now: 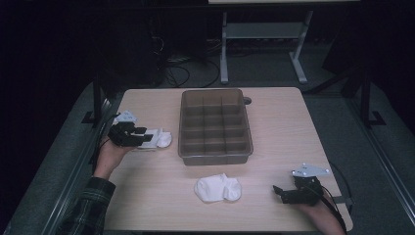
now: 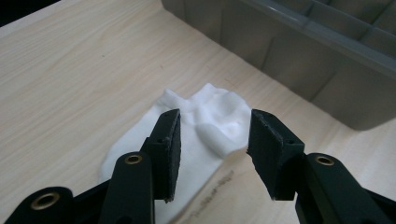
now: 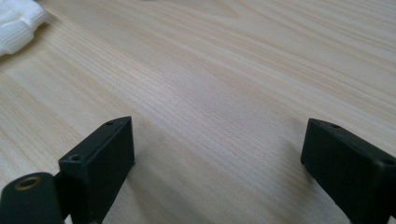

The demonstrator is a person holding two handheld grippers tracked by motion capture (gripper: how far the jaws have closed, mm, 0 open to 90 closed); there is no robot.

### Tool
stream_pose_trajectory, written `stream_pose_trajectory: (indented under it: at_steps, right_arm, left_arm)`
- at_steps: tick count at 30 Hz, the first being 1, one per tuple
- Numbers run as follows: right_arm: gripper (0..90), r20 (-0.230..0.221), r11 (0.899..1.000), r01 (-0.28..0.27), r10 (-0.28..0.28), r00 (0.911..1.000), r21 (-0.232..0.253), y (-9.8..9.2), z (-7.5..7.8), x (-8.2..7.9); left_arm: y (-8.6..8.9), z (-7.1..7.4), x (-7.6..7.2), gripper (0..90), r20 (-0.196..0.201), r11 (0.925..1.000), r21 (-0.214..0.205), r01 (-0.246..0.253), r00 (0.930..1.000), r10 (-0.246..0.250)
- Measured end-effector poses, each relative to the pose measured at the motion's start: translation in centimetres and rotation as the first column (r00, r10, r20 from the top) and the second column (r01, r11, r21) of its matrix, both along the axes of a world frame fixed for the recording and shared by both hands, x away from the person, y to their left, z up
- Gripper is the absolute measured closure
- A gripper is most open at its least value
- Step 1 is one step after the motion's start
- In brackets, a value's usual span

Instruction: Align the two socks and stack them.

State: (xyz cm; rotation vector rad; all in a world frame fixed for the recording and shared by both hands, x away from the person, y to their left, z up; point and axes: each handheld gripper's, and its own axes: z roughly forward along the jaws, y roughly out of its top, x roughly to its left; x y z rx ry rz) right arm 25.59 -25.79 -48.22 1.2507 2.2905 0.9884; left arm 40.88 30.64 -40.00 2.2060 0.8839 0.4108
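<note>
Near the left edge of the tabletop [image 1: 274, 127], your left hand-held gripper [image 2: 214, 140] has its jaws partly apart over a white sock [image 2: 187, 135]. The sock lies flat between them, and the pads do not yet press on it. It sits just beside the left wall of the grey divided bin [image 1: 215, 125]. If you close from here, the jaws may catch only a fold of the top layer, and the sock could unroll or slip out once lifted. Come in too low and the pads could scrape the wood and push the sock along instead of pinching it. The bin wall is near enough that a sideways swing could knock it.

Your right hand-held gripper [image 3: 217, 154] rests near the front right corner with its jaws wide apart over bare wood, holding nothing. A second, bundled white sock [image 1: 218, 188] lies near the front edge, between the two hands and in front of the bin.

The tabletop is pale wood grain, smooth and uncluttered. The room around it is dark, with cables on the floor and a white table frame [image 1: 264, 44] beyond the far edge.
</note>
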Motion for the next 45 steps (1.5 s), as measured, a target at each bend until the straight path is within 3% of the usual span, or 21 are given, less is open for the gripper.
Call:
stream_pose_trajectory:
  at_steps: [3, 6, 16, 21, 32, 36, 45]
  right_arm:
    - [9.2, 0.0, 1.0, 0.001, -0.001, 1.0, 0.0, 0.0, 0.0, 0.0]
    - [9.2, 0.0, 1.0, 0.001, -0.001, 1.0, 0.001, 0.0, 0.0, 0.0]
    - [9.2, -0.001, 1.0, 0.003, -0.003, 1.0, 0.001, 0.0, 0.0, 0.0]
    - [9.2, -0.001, 1.0, 0.004, -0.004, 1.0, 0.001, 0.0, 0.0, 0.1]
    - [9.2, -0.001, 1.0, 0.003, -0.003, 1.0, 0.0, 0.0, 0.0, 0.1]
    - [9.2, -0.001, 1.0, 0.003, -0.003, 1.0, 0.001, 0.0, 0.0, 0.1]
    - [9.2, 0.0, 1.0, 0.003, -0.003, 1.0, 0.0, 0.0, 0.0, 0.1]
  left_arm:
    - [0.4, -0.2, 0.7, 56.1, 0.014, 0.9995, -0.023, -0.02, 0.9997, 0.02]
    - [0.7, -0.5, 1.7, 56.8, -0.001, 0.9995, 0.0, -0.033, 0.9995, 0.033]
    - [1.3, -2.7, 4.1, 58.4, -0.002, 0.9974, -0.016, -0.07, 0.9976, 0.07]
    - [1.2, -3.7, 4.8, 58.4, 0.005, 0.9973, 0.004, -0.074, 0.9973, 0.074]
    - [1.1, -6.0, 5.9, 58.1, -0.04, 0.9938, 0.057, -0.095, 0.9944, 0.098]
    - [1.3, -6.2, 6.0, 58.2, -0.047, 0.9937, 0.04, -0.105, 0.9932, 0.106]
    - [1.2, -6.1, 5.9, 75.9, -0.083, 0.9967, 0.015, -0.08, 0.9933, 0.081]
